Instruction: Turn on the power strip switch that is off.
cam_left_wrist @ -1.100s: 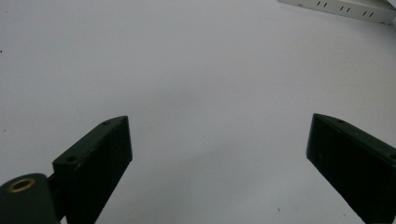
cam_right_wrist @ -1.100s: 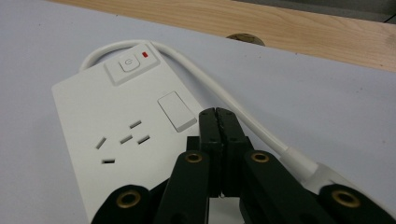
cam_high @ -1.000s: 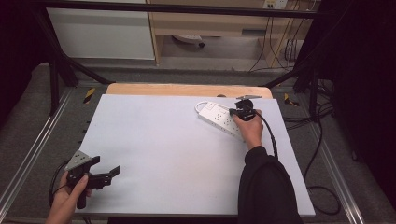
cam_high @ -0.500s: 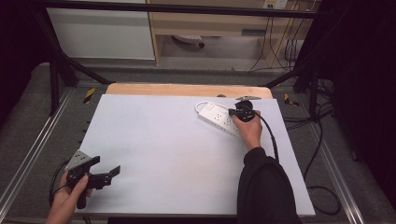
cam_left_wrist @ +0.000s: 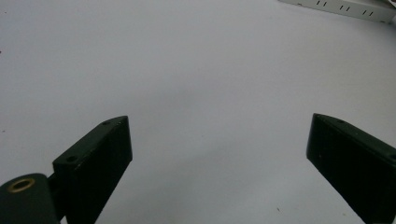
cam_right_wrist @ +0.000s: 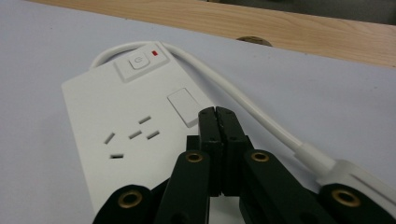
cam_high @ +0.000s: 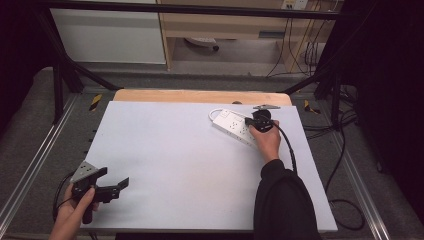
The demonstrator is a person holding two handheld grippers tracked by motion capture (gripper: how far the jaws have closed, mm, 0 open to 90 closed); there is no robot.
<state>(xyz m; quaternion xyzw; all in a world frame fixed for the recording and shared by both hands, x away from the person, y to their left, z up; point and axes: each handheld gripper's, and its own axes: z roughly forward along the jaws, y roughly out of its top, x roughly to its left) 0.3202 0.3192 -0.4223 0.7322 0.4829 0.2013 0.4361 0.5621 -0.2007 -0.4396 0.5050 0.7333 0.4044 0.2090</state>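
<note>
Lies near the far right part of the table (cam_high: 165, 165), a white power strip (cam_high: 234, 126), set at a slant on the pale grey top, with its white cord (cam_high: 215, 112) looping out from the far end and curving round beside it. Shows on its upper face, in the right gripper view, a round push switch (cam_right_wrist: 137, 61) with a small red light (cam_right_wrist: 155, 53) just beside it, a plain white rectangle (cam_right_wrist: 185, 106) further along, and a group of socket slots (cam_right_wrist: 133, 137). Rests over the near end of that strip the right gripper (cam_right_wrist: 218, 112), held in a hand (cam_high: 266, 141) with a dark sleeve (cam_high: 282, 200) behind it; stands with both jaws pressed flat together, nothing pinched between them, the tips low over the strip's top face just beside the white rectangle, though contact with the plastic cannot be told. Sits well apart, at the near left corner of the table, the left gripper (cam_high: 112, 186), gripped in the other hand (cam_high: 75, 212) with its grey three-cornered plate (cam_high: 84, 171) on top and a cable trailing off the edge. Spread wide, those jaws, with bare grey tabletop between them and the strip's edge (cam_left_wrist: 341, 8) far off at the top. Runs along the far side of the grey top a strip of bare wood (cam_high: 200, 96).
</note>
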